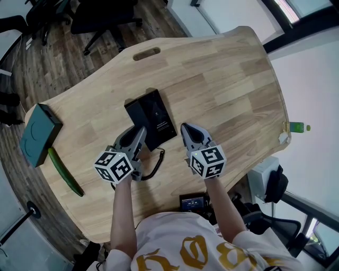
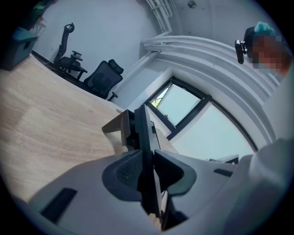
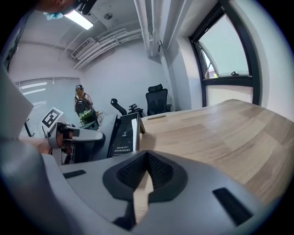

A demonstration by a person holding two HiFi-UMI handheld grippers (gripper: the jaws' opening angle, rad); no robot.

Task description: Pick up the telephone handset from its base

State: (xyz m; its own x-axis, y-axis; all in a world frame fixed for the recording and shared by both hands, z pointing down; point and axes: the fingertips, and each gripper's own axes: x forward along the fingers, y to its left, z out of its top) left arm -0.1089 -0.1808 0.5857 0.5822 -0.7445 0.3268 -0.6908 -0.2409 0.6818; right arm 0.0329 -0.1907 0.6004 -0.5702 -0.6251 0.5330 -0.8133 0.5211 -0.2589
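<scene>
A black telephone base (image 1: 159,120) lies in the middle of the wooden table (image 1: 222,79), with a coiled cord (image 1: 157,165) trailing toward me. The handset (image 1: 136,112) runs along the base's left side, mostly hidden under my left gripper (image 1: 139,131). In the left gripper view the handset (image 2: 143,133) shows as a thin black slab, and the left gripper (image 2: 146,155) is shut on it with a pad against each side. My right gripper (image 1: 186,128) rests just right of the base. In its own view the right gripper (image 3: 147,155) is shut with nothing in it, the telephone (image 3: 122,133) to its left.
A teal box (image 1: 39,133) and a long green object (image 1: 64,172) lie at the table's left edge. A small black device (image 1: 193,201) sits at the near edge. A cable slot (image 1: 146,53) is cut at the far side. Office chairs (image 1: 103,16) stand beyond the table.
</scene>
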